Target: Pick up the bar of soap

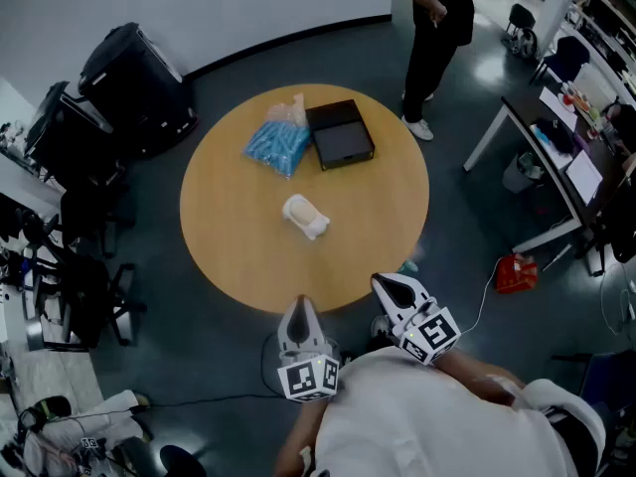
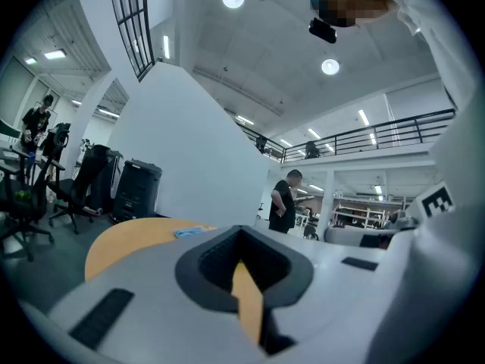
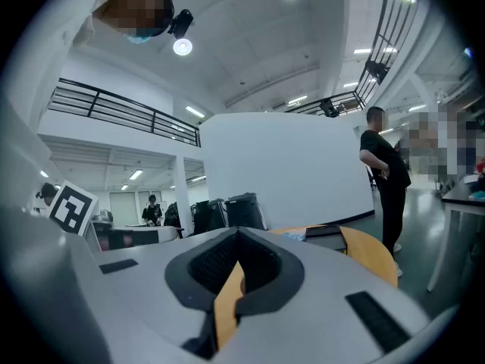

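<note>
soap (image 1: 305,216) lies free on the table (image 1: 238,256) — your left gripper (image 1: 301,306) and right gripper (image 1: 384,285) hang short of it, jaws together, empty.

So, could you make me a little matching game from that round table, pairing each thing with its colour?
Things:
1. bar of soap
2. box
3. plastic packet
4. table

Colours:
A. blue
B. tan wood
C. white
D. black

Pairs: 1-C, 2-D, 3-A, 4-B
</note>
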Tool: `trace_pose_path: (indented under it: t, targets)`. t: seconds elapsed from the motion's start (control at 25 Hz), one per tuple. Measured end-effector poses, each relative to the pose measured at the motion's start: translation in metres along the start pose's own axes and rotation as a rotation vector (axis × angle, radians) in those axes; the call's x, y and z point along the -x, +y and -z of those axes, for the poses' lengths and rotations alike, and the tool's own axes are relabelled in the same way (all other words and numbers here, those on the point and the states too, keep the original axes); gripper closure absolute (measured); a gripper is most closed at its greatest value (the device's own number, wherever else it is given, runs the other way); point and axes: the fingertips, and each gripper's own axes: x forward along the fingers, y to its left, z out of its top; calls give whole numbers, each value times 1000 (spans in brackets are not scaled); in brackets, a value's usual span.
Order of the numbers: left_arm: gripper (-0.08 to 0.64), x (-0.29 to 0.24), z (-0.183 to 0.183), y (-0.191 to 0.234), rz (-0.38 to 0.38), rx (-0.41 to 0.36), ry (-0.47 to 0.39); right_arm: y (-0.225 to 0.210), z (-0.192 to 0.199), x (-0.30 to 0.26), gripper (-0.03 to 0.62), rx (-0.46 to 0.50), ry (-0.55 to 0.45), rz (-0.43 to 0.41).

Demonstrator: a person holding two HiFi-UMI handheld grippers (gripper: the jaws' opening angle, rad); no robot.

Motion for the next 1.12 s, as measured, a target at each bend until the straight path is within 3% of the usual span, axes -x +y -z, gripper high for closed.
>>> trace_pose_path:
  t: [0.56,1.12]
  targets:
    - [555,-1,4,4,-15,14,5,-1,-3,0,578,-13,-14,3]
    - [555,-12,14,3,-135,33,22,-31,8,-24,578,-37,41,-60]
